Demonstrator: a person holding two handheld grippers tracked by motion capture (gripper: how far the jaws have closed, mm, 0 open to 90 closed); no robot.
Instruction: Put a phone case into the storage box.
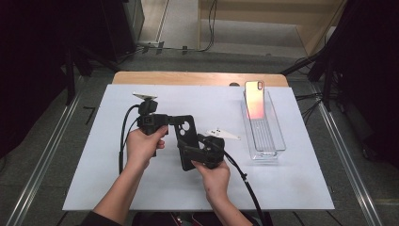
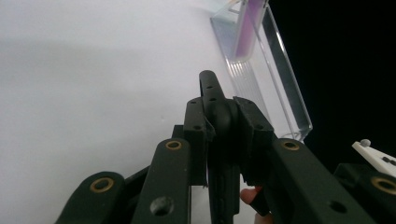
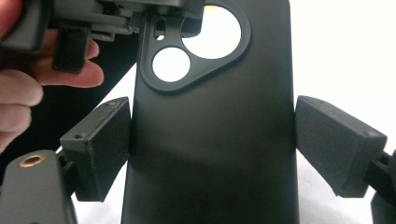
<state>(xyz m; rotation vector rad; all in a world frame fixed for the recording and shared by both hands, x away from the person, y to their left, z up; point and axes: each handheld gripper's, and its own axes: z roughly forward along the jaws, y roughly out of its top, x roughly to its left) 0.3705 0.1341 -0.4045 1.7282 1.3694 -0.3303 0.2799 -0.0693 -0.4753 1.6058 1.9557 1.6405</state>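
Note:
A black phone case (image 1: 187, 134) with a rounded camera cutout is held above the white table between both grippers. My left gripper (image 1: 175, 120) comes in from the left and is shut on the case's upper end; in the left gripper view the case (image 2: 219, 112) stands edge-on, with the left gripper (image 2: 222, 107) clamping it between its pads. My right gripper (image 1: 188, 153) reaches in from the right across the lower half. In the right gripper view, the right gripper (image 3: 212, 144) has one pad against each long edge of the case (image 3: 210, 186). The left gripper (image 3: 121, 18) also grips the case's top there.
A clear plastic bin (image 1: 277, 141) stands at the right of the white table top (image 1: 117, 188), with a pink-orange phone (image 1: 254, 99) leaning upright in its far end. The bin (image 2: 280, 88) lies just beyond the case in the left gripper view. Cables trail from both grippers toward the front edge.

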